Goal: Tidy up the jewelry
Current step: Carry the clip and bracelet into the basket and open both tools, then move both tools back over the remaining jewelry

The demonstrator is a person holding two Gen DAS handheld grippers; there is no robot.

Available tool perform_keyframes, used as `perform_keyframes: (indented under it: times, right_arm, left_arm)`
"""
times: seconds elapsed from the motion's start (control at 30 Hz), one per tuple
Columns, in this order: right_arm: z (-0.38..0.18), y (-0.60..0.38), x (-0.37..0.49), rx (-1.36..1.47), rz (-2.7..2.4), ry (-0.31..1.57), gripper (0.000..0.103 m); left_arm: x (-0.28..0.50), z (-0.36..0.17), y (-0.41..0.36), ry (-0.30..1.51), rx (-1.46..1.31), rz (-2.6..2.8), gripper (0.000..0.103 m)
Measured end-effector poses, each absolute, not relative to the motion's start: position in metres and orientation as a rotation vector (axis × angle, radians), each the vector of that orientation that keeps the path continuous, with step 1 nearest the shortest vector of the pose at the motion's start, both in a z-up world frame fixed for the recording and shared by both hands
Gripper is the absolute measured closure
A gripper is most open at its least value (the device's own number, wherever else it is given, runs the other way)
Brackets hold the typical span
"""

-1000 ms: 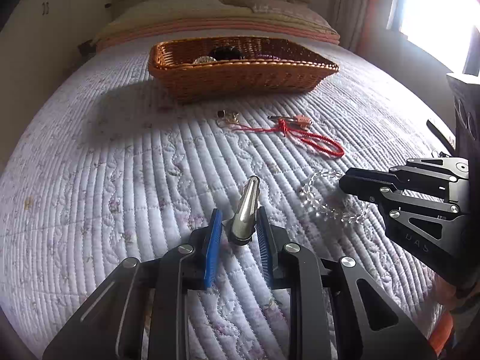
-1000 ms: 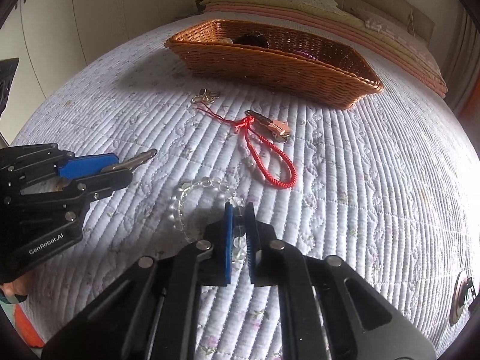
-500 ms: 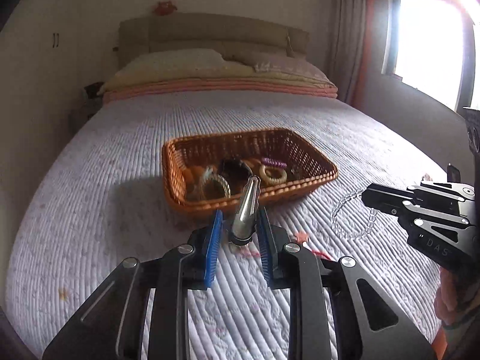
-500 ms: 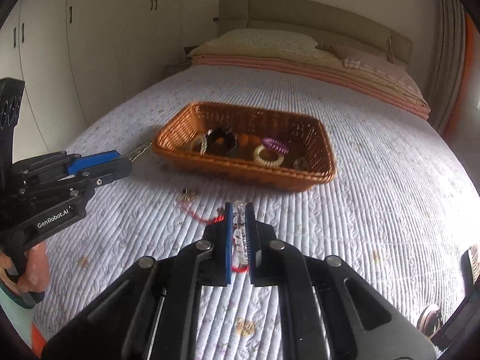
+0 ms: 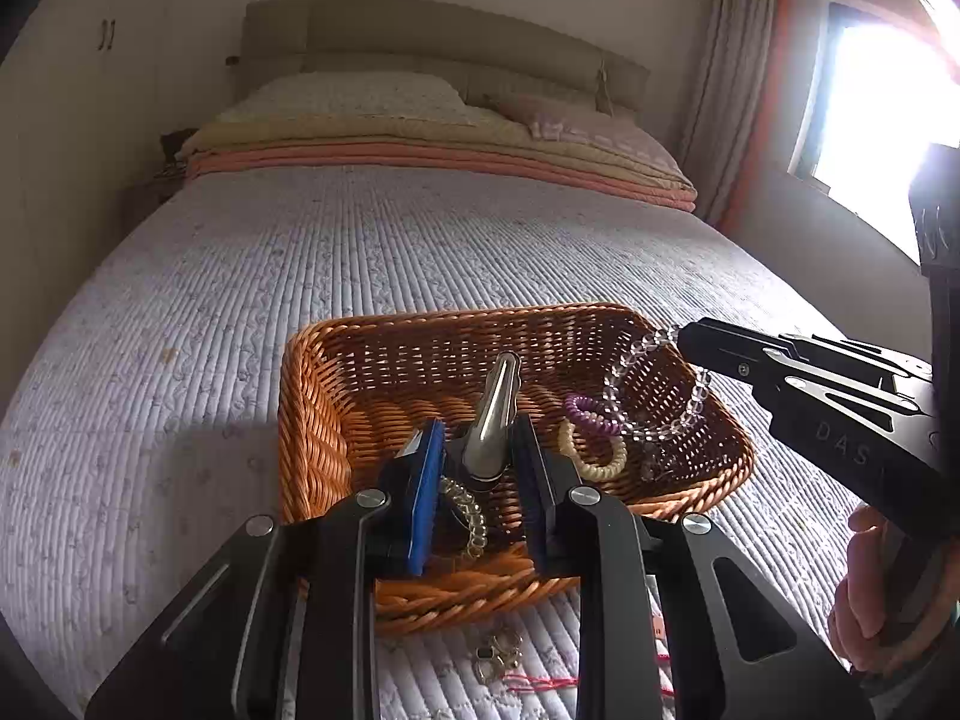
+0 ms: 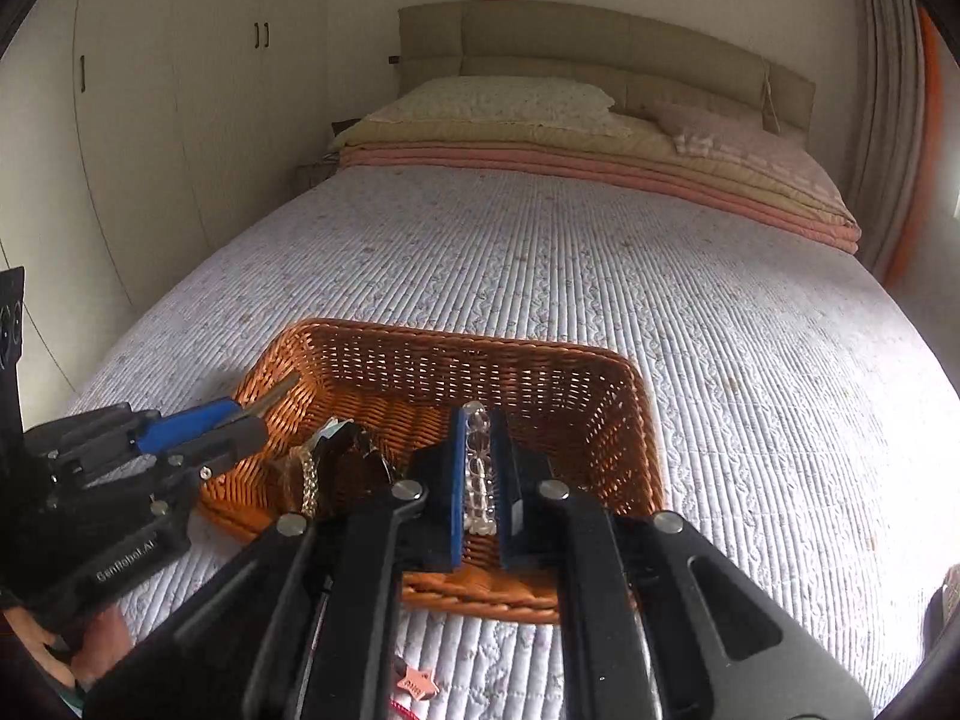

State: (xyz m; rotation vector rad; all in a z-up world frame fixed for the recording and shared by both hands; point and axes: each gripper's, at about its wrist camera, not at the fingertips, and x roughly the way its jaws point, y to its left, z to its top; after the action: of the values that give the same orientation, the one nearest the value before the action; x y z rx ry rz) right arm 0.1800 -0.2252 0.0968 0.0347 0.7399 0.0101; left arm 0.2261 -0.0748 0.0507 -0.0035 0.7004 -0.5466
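Both grippers now over wicker basket [image 5: 312,420], clear bead bracelet [image 5: 630,372] dangling, silver clip [image 5: 492,420] clamped

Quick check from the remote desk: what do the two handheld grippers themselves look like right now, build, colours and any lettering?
Both are matte black, angular metal frames with cut-out slots and silver round screws. The left gripper and the right gripper each carry blue finger pads. White lettering shows on the sides: "GenRobot.AI" on the left one, "DAS" on the right. No cables visible; sleeves cannot be made out.

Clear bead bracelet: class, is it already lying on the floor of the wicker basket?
No, the clear bead bracelet hangs from the right gripper above the wicker basket.
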Motion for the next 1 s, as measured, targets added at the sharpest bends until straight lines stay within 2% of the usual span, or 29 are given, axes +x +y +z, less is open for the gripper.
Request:
perform_keyframes:
  times: [0.4,0.8,0.87,0.97,1.0]
  right_arm:
    - [0.047,-0.228,0.225,0.094,-0.002,0.861,0.097]
    - [0.040,-0.240,0.210,0.151,0.011,0.851,0.096]
    - [0.044,-0.244,0.205,0.176,0.027,0.849,0.095]
    - [0.053,-0.248,0.193,0.197,0.047,0.833,0.089]
    - [0.056,-0.248,0.188,0.203,0.049,0.827,0.082]
  left_arm:
    - [0.241,0.016,-0.077,0.764,0.002,-0.527,0.081]
    - [0.234,0.015,-0.078,0.766,0.025,-0.510,0.080]
    - [0.231,0.018,-0.075,0.768,0.017,-0.523,0.067]
    - [0.218,0.029,-0.070,0.742,0.017,-0.532,0.060]
    - [0.213,0.033,-0.068,0.733,0.014,-0.537,0.058]
